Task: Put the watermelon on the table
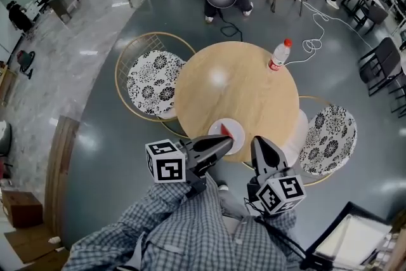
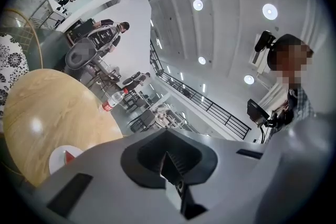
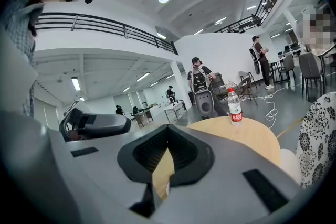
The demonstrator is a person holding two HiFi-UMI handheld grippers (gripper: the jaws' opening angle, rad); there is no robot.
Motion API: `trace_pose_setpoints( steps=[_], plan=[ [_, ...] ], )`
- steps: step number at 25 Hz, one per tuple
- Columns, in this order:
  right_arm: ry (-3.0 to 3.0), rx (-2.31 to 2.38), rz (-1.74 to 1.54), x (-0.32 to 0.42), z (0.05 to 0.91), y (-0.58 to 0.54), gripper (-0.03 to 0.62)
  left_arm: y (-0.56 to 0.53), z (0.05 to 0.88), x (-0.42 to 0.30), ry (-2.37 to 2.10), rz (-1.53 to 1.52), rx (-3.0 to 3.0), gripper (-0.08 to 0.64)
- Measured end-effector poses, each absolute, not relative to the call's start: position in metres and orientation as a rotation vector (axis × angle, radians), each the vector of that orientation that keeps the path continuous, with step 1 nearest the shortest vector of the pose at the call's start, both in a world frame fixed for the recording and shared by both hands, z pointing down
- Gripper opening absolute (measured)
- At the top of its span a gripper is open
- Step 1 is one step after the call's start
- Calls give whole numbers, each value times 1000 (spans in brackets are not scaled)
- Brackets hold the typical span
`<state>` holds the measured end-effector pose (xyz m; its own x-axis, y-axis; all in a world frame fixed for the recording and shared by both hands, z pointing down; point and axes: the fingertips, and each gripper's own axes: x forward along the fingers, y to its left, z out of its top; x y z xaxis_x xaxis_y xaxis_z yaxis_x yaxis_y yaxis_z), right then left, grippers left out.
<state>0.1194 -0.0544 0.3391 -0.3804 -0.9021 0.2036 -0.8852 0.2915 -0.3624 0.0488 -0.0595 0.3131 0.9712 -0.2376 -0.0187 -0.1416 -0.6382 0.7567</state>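
Both pairs of jaws are clenched and empty. The watermelon slice lies on a white plate at the near edge of the round table, lower centre. The left gripper is beside it, the right gripper is nearby, and a water bottle stands upper right.

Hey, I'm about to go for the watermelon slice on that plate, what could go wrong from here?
1. The white plate sits close to the near edge of the round table; a nudge from either gripper might push it off.
2. The left gripper and right gripper are both shut and empty; going in like that would likely squash the watermelon slice rather than grasp it.
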Motion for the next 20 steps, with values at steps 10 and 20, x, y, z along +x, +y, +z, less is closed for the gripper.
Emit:
trace_pose_setpoints(
  steps=[10, 20],
  plan=[
    [2429, -1789, -644, 114, 336, -55, 6, -68, 317, 41, -211, -112, 2275, 6],
    [2446, -1784, -668, 99, 343, -63, 6, -76, 323, 30, -196, -114, 2268, 6]
  ],
)
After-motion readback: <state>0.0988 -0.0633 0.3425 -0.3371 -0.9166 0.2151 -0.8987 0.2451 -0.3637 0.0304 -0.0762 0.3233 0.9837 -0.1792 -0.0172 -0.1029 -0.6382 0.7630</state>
